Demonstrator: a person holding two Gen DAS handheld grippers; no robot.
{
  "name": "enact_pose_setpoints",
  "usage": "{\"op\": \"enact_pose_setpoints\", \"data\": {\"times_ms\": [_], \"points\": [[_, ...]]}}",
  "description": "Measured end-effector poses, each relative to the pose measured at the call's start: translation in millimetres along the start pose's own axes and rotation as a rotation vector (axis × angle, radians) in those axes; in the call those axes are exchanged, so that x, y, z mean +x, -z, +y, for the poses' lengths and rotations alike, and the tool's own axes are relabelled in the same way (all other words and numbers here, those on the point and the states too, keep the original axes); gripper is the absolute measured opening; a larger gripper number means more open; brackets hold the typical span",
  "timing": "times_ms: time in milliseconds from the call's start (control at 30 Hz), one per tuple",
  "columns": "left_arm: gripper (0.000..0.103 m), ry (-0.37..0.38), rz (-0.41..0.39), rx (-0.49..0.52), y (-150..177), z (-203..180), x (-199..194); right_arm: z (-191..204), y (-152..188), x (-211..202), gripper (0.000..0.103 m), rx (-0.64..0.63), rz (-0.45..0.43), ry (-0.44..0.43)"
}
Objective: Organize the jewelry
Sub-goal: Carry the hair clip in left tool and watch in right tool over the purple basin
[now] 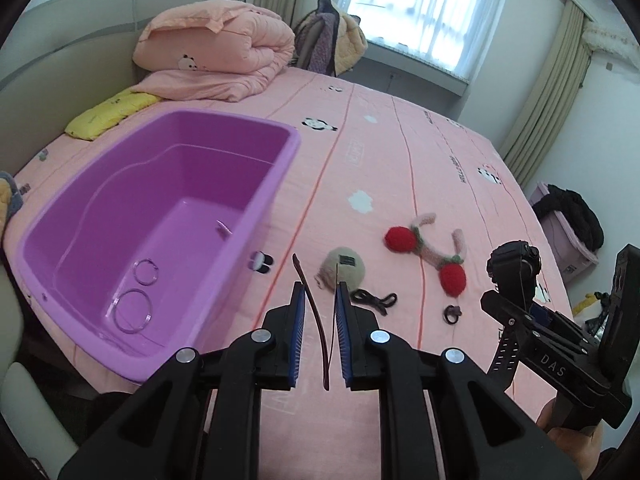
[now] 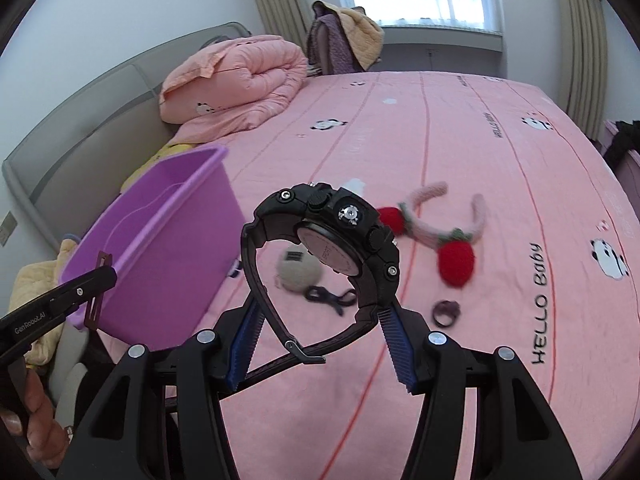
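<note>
My left gripper (image 1: 321,294) holds a thin dark-red strap (image 1: 318,320) between its pads, just right of the purple bin (image 1: 256,216); it also shows in the right wrist view (image 2: 96,292). The bin holds two clear bangles (image 1: 132,311) and a small clip (image 1: 224,229). My right gripper (image 2: 320,316) is shut on a black watch (image 2: 332,240), lifted above the pink bed; the watch also shows in the left wrist view (image 1: 514,268). On the bed lie a strawberry headband (image 2: 436,236), a beige pompom (image 2: 298,271), a black hair tie (image 2: 330,295) and a dark ring (image 2: 445,313).
A folded pink quilt (image 1: 216,52) and a yellow pillow (image 1: 108,114) lie at the bed's head. A chair with clothes (image 1: 328,36) stands by the window. A pink box with dark clothes (image 1: 568,224) sits right of the bed.
</note>
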State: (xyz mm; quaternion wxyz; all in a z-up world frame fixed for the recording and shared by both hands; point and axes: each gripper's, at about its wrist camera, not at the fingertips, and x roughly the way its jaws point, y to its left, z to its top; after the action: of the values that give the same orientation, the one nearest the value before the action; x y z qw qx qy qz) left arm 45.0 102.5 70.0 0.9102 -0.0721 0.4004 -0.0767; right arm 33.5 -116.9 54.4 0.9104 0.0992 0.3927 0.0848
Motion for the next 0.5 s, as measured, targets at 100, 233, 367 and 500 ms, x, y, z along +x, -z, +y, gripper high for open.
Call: {"op": "enact_pose_setpoints", "data": {"times_ms": [100,233,367,500], "points": [[0.017,-0.048,-0.033,-0.026,-17.7,32.2,-12.4,42.8,-26.0,7.9,0.055,-0.049,-0.02,-0.069],[0.019,-0.13,-0.049,-0.048,-36.7,76.1,-15.5,101.5,-62.7,28.8,0.055,-0.139,-0.022,-0.149],[0.02,-0.198,-0.021,-0.076,-50.0,117.6,-3.1,158.1,-90.7,65.1,0.055,-0.215,0.013,-0.219],[0.02,-0.229,0.022,-0.111,-56.6,150.8,16.3,197.8,-112.4,112.9,0.055,-0.246,0.08,-0.246]]}}
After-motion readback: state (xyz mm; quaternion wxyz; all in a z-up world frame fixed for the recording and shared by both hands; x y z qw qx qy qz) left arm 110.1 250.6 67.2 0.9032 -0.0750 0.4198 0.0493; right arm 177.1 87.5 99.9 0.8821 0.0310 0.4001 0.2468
